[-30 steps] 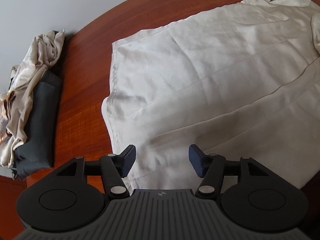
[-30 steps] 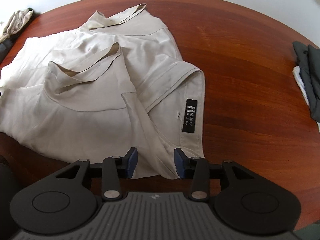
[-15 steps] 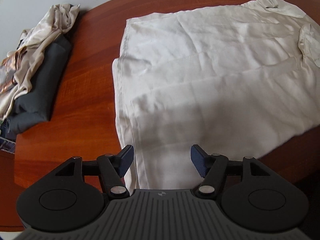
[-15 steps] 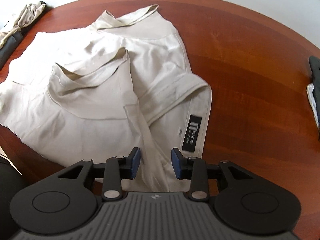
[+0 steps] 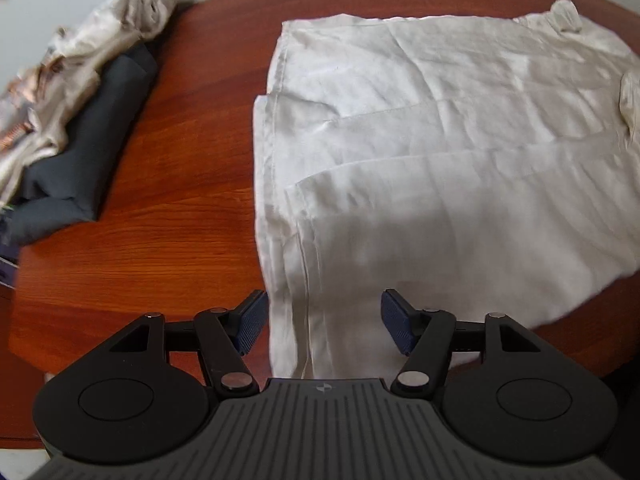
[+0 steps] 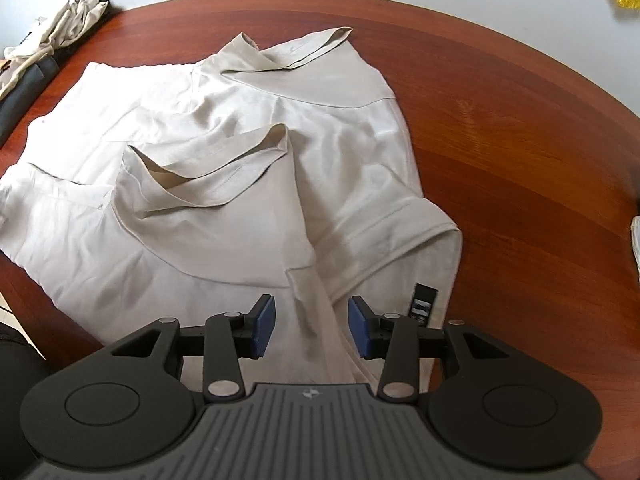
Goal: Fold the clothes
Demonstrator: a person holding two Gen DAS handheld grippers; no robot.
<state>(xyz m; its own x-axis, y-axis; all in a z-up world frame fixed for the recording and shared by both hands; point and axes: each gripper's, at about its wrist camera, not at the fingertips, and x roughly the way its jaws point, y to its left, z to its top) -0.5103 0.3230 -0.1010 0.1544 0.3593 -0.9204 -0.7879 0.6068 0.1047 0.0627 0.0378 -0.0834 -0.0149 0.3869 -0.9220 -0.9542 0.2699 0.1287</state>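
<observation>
A cream short-sleeved shirt (image 5: 440,140) lies spread on the round reddish wooden table (image 5: 180,160), with one layer folded over along its near side. My left gripper (image 5: 324,320) is open, and the shirt's left hem corner lies between and under its fingers. In the right wrist view the same shirt (image 6: 220,240) shows rumpled sleeves and a black label (image 6: 423,304). My right gripper (image 6: 311,326) is open over the near edge. A raised fold of cloth runs between its blue pads (image 6: 264,326), not pinched.
A pile of clothes (image 5: 72,120), crumpled cream fabric on a folded dark grey garment, sits at the table's left edge, also visible as the pile (image 6: 48,40) at far left. A white item (image 6: 636,236) shows at the right edge. Bare table (image 6: 500,120) lies right of the shirt.
Both grippers have shifted over the shirt's near edge, still open. The hem corner now sits between the left fingers. The label has come close to the right finger.
</observation>
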